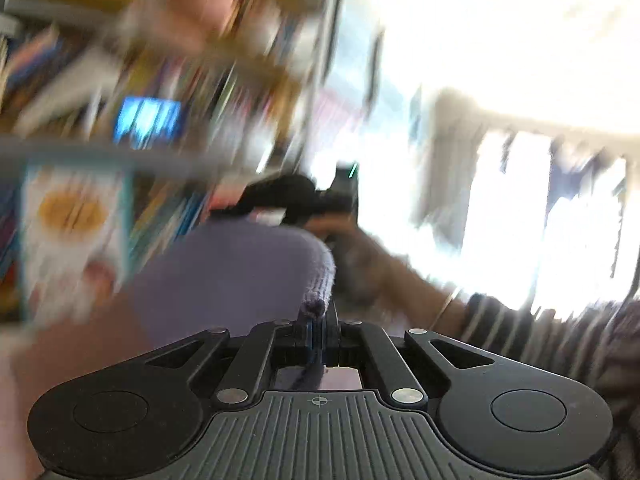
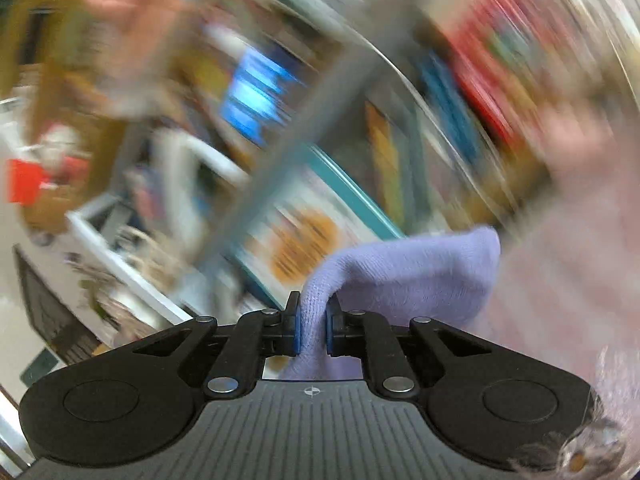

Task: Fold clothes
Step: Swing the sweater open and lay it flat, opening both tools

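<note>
Lavender knit garment (image 2: pixel 400 276) is hanging between both tools. Right gripper (image 2: pixel 312 320) is clamping its edge at six o'clock; left gripper (image 1: pixel 318 326) is pinching a dark-trimmed edge likewise.

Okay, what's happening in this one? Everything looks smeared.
A person is holding a lavender knit garment up with both handheld grippers. The right gripper is shut on a bunched fold of it, and the left gripper is shut on another edge. The cloth hangs between them in front of blurred shelves. Both views are motion-blurred, and no fold is visible yet.
</note>
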The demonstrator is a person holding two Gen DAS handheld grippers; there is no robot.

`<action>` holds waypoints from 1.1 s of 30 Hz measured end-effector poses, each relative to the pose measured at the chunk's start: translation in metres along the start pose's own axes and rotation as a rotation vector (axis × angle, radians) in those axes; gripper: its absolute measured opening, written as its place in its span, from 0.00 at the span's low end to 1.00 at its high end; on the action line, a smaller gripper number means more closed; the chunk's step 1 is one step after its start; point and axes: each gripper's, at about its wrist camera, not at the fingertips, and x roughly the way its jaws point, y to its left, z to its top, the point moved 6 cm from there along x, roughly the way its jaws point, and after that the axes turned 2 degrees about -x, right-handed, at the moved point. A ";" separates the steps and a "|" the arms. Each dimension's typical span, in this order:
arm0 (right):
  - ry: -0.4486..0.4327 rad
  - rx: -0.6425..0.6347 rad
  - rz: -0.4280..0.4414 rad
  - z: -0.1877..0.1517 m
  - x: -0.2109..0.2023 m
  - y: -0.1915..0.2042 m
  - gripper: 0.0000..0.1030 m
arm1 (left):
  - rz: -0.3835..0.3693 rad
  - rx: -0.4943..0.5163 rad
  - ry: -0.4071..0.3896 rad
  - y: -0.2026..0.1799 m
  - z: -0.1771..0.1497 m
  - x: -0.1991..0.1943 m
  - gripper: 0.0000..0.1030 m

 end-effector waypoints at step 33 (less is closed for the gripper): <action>0.563 -0.504 -0.095 -0.208 0.124 0.031 0.42 | 0.528 -0.176 0.133 0.119 -0.050 -0.083 0.80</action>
